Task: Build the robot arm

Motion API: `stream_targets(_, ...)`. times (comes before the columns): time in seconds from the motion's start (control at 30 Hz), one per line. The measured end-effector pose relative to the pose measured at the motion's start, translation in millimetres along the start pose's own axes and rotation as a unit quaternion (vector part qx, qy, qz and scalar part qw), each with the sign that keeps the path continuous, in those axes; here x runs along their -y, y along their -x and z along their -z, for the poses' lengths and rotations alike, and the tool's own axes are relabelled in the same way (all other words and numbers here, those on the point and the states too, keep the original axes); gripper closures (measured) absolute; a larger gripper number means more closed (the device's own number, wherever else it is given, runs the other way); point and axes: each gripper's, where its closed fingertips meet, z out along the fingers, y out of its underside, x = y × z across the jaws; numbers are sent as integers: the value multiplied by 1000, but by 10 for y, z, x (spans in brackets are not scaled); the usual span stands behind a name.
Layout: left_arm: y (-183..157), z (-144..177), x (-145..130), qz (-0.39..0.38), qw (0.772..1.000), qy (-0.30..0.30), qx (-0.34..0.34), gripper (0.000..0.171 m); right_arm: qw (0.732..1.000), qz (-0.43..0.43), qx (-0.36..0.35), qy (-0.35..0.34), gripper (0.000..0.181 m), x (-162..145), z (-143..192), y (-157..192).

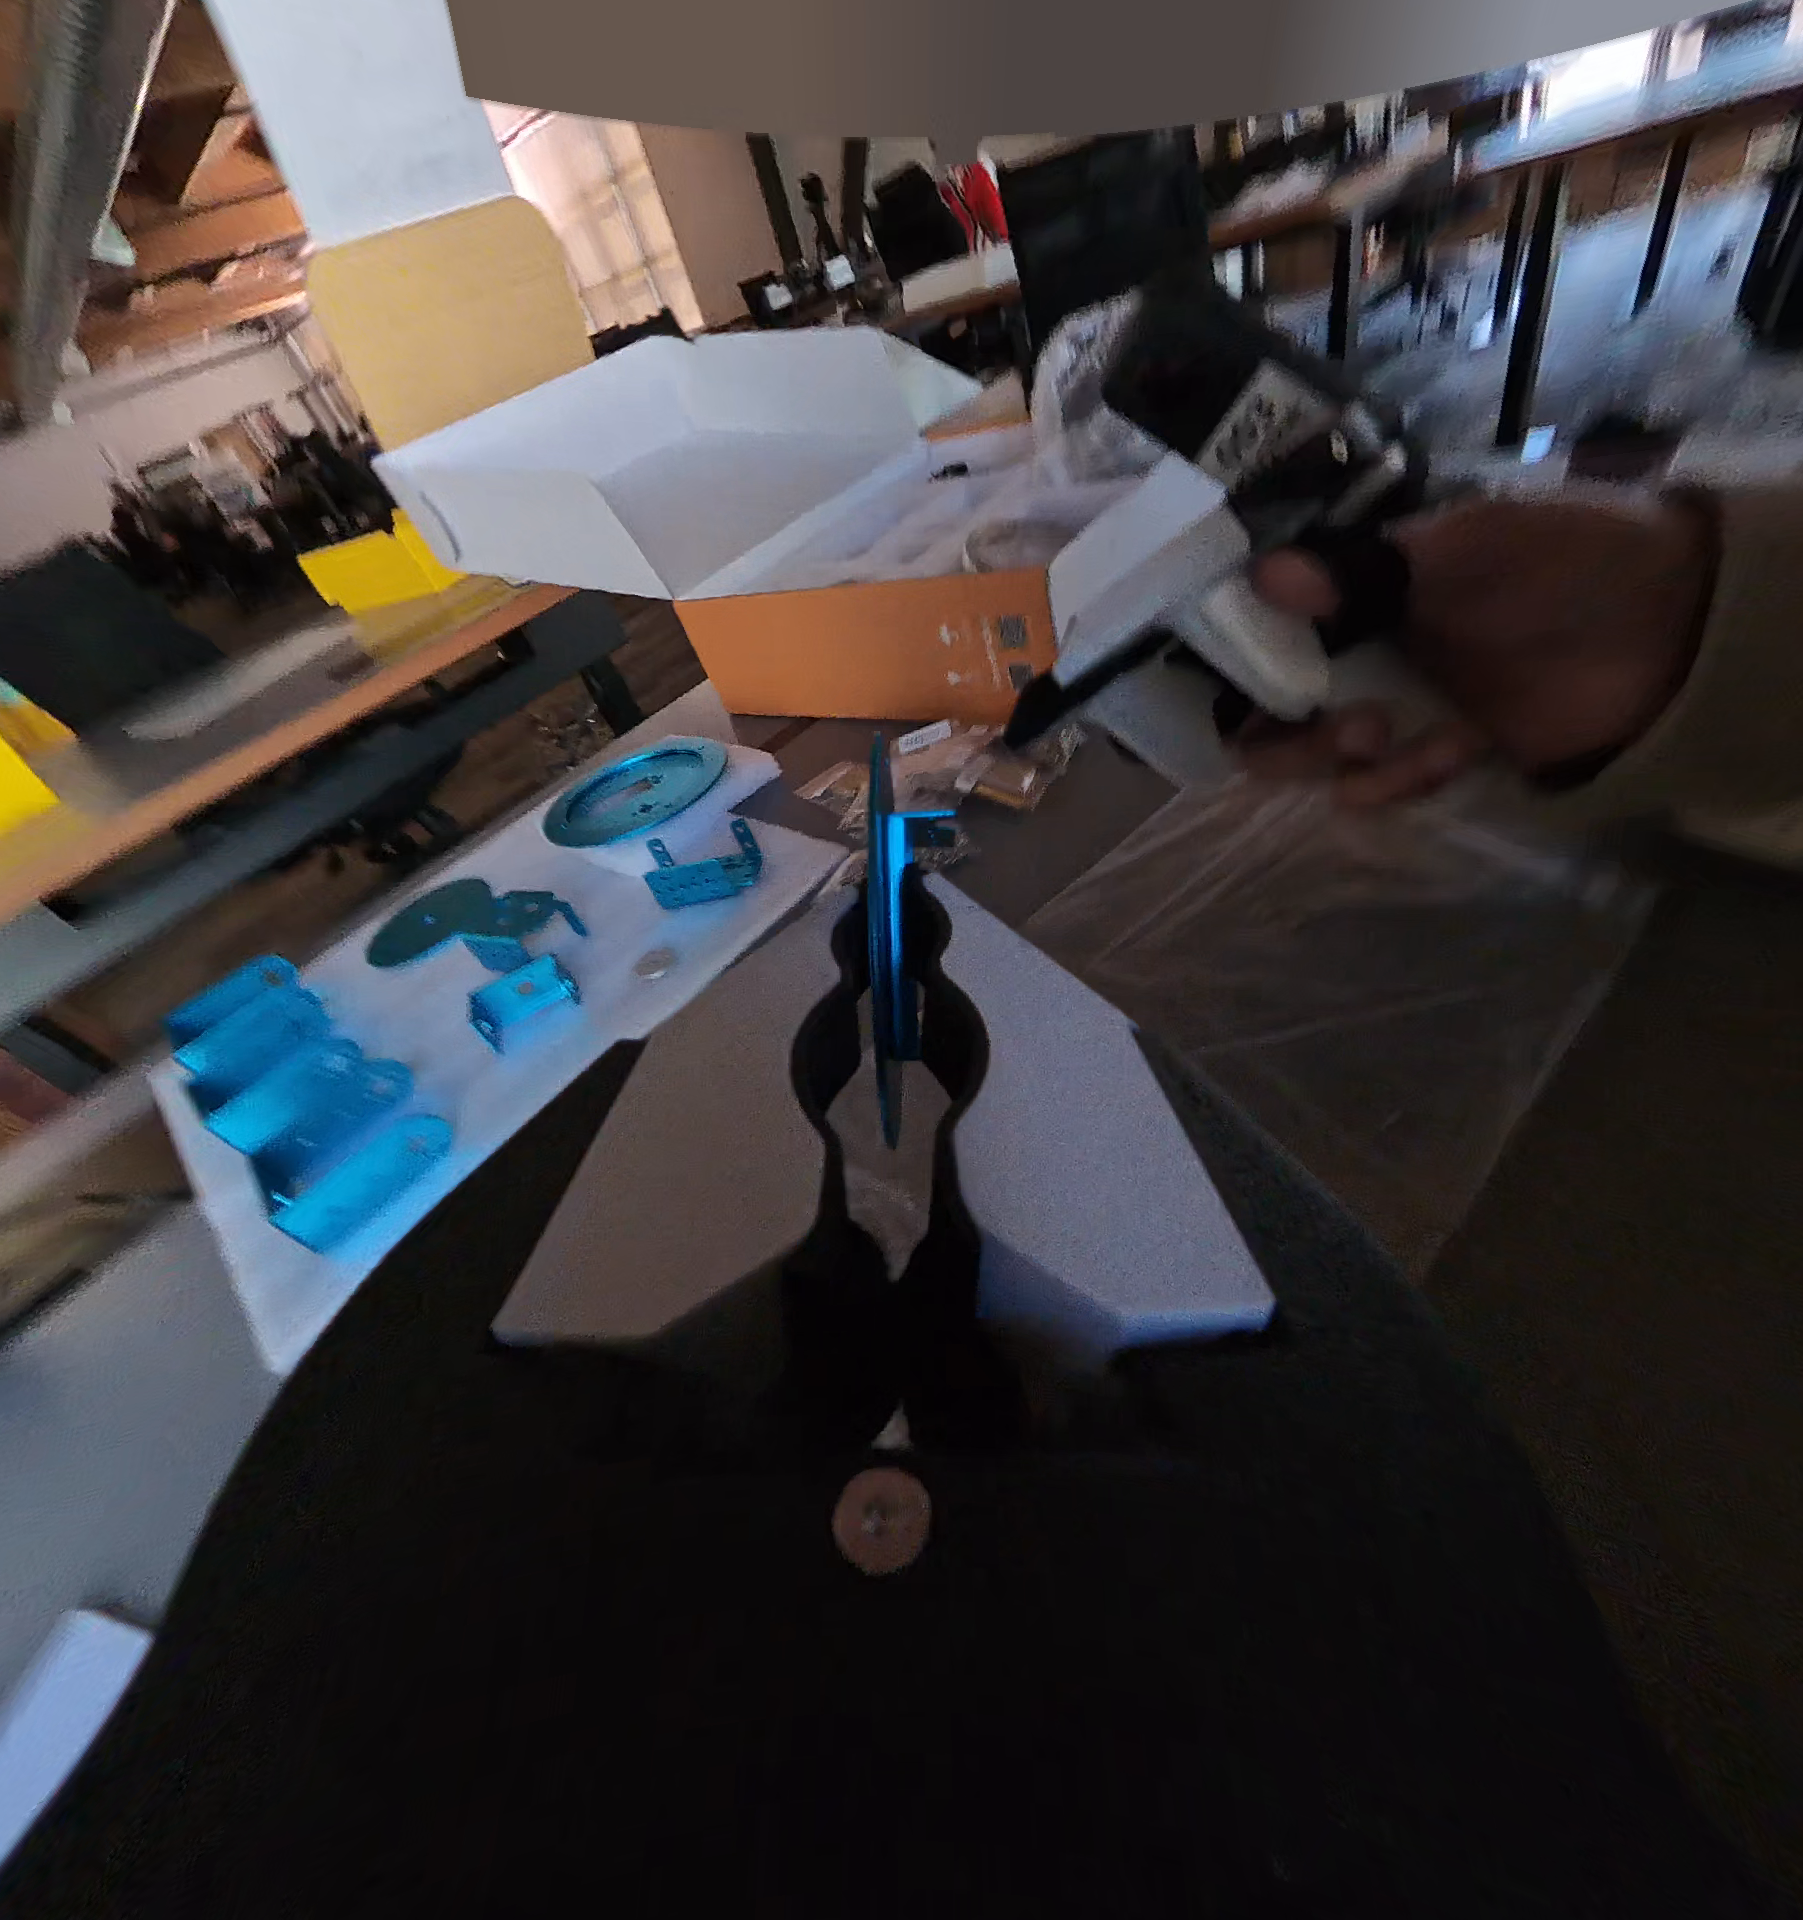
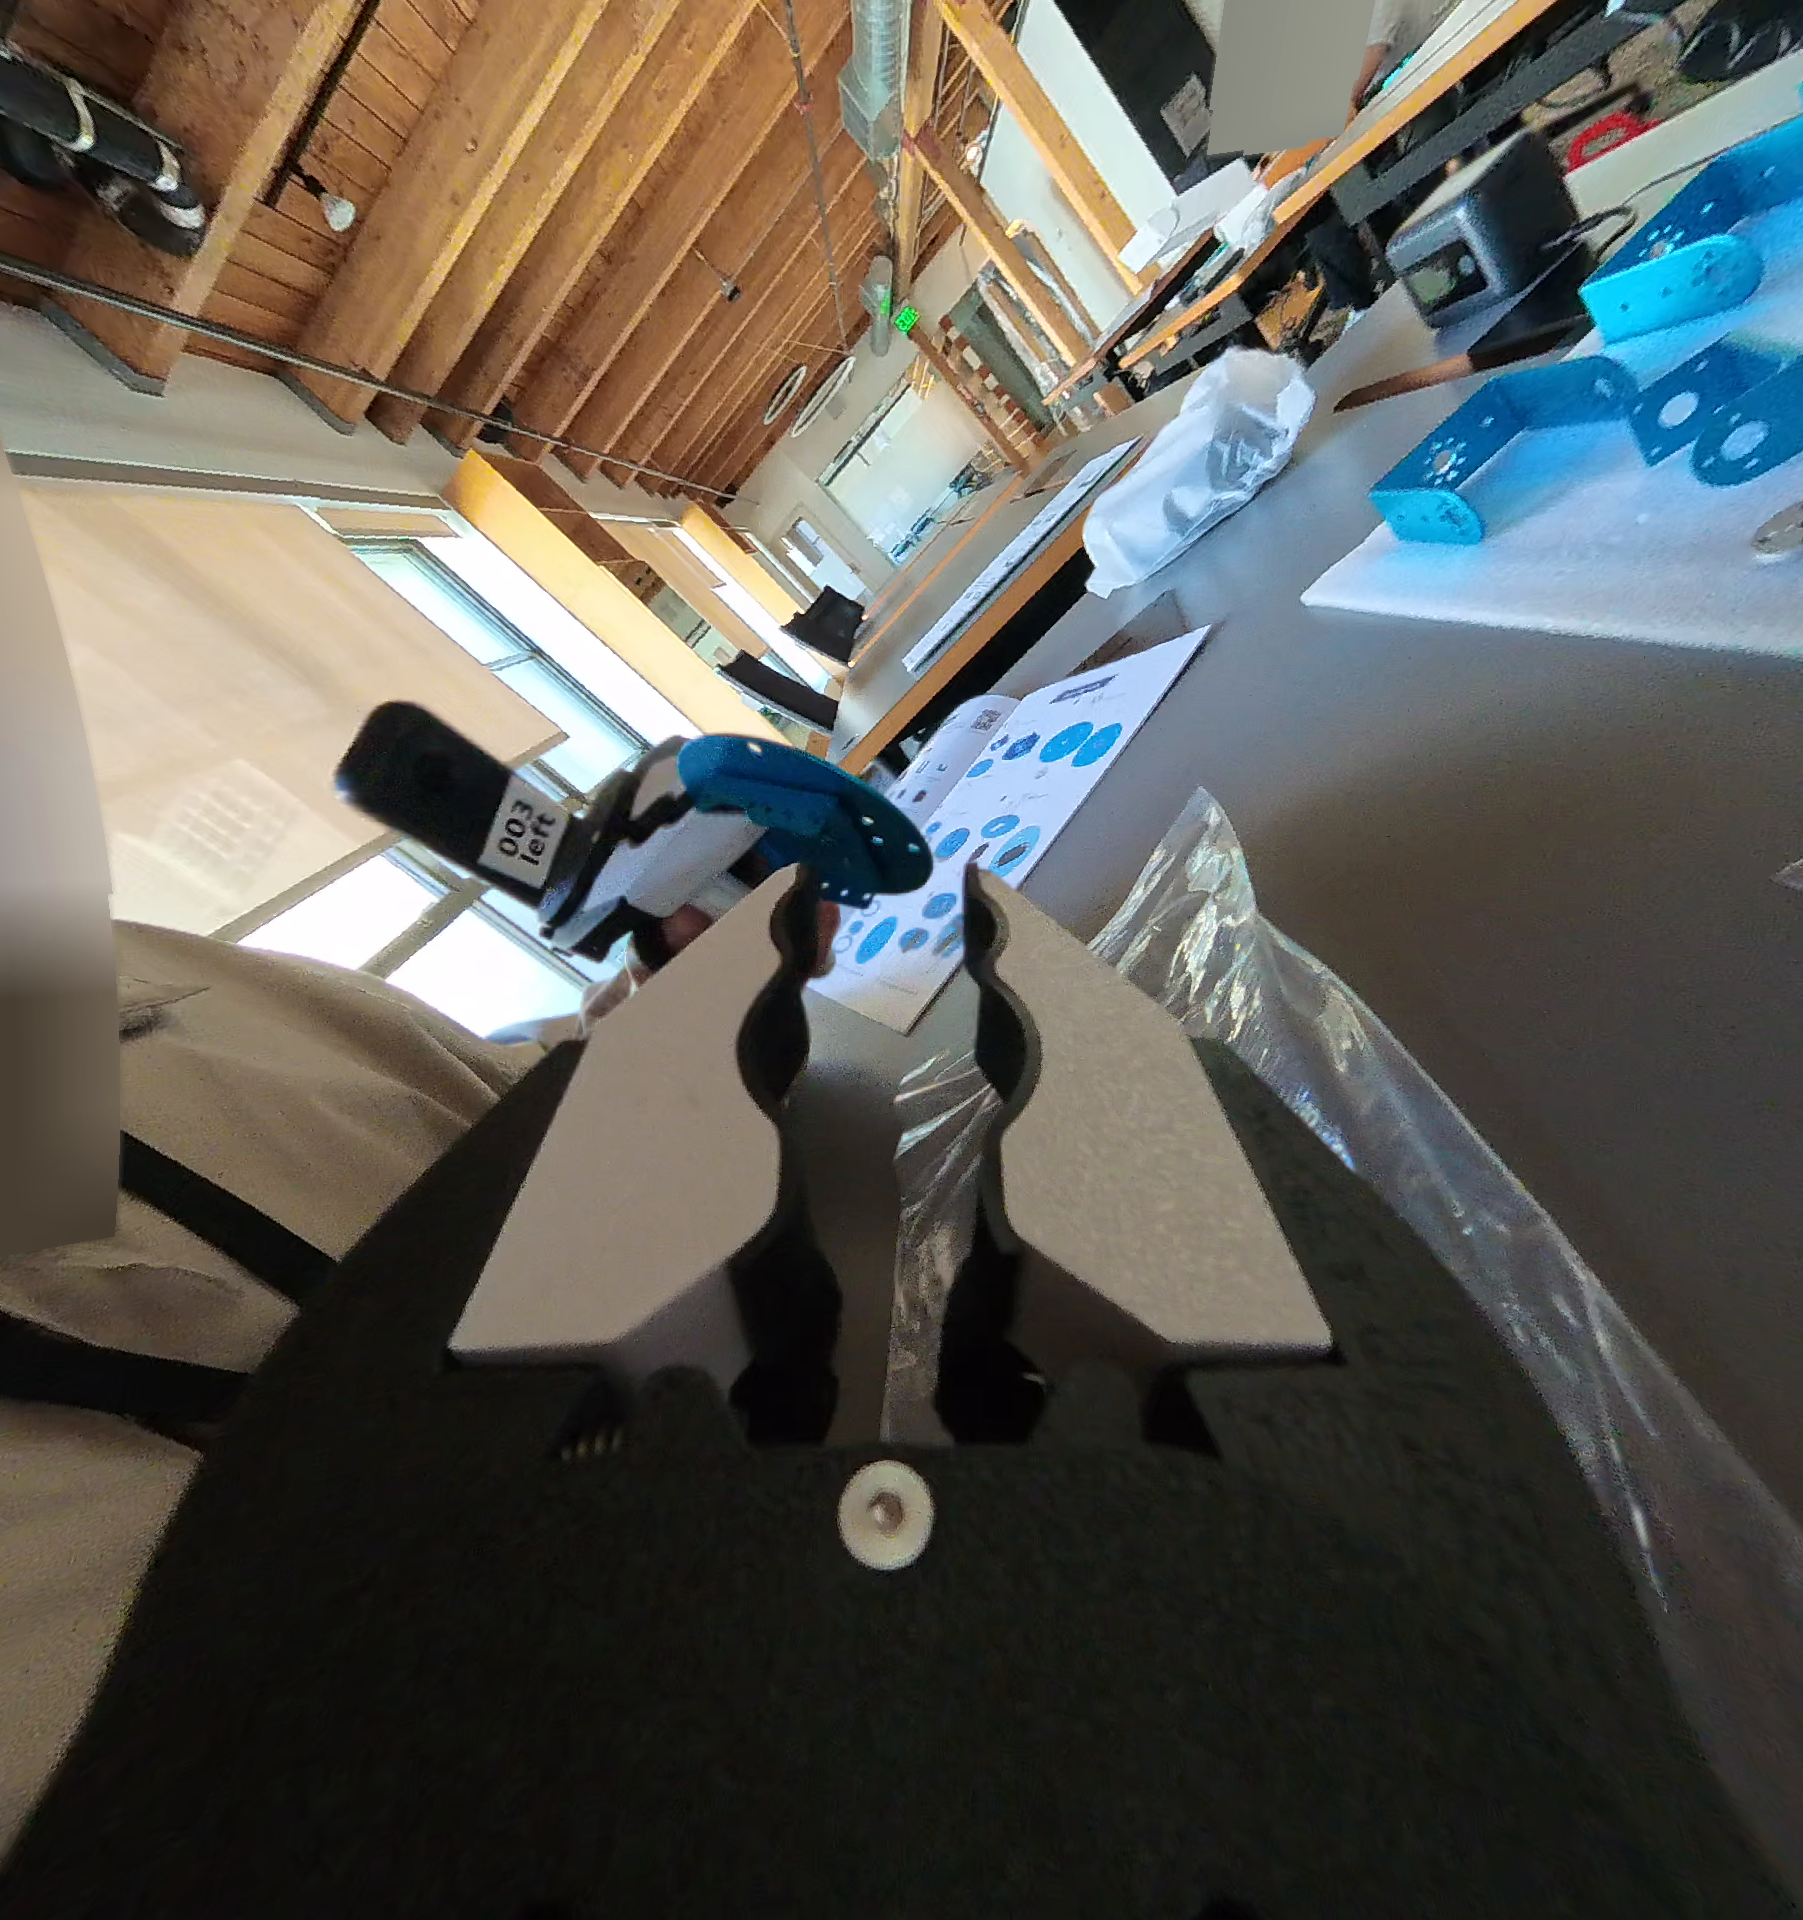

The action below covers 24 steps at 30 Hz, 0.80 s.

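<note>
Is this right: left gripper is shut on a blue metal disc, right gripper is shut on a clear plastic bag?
Half right. The left gripper is shut on the blue disc, edge-on in the left wrist view. But the right wrist view shows the right gripper open and empty; the clear plastic bag lies on the table beyond it.

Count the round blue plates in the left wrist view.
3: a held plate edge-on in the left gripper, a ring plate far back on the foam sheet, a darker plate nearer. Others may be hidden.

Brackets [image 1: 305, 1101] lie on sheet [image 1: 253, 1278], left of box [image 1: 866, 634].
</note>
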Motion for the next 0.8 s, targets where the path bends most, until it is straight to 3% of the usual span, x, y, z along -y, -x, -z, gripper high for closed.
stream_targets(0.13, -53, -105, -131, -162, 986, 37, -6, 169, 1000, 10, -6, 2, 156, 0, 5, 4)
stream_targets(0.23, -101, -168, -224, -238, 970, 49, -7, 168, 1000, 20, -18, 14, 157, -45, -14, -35)
stream_targets(0.53, -146, -212, -332, -333, 942, 45, 8, 169, 994, 93, -37, 52, 157, -121, -50, -19)
stream_targets(0.7, -128, -211, -364, -412, 909, 51, 31, 169, 983, 157, -70, 67, 156, -7, 94, -47)
stream_targets(0.8, -114, -188, -372, -453, 889, 62, 38, 169, 964, 212, -112, 115, 152, 15, 195, -107)
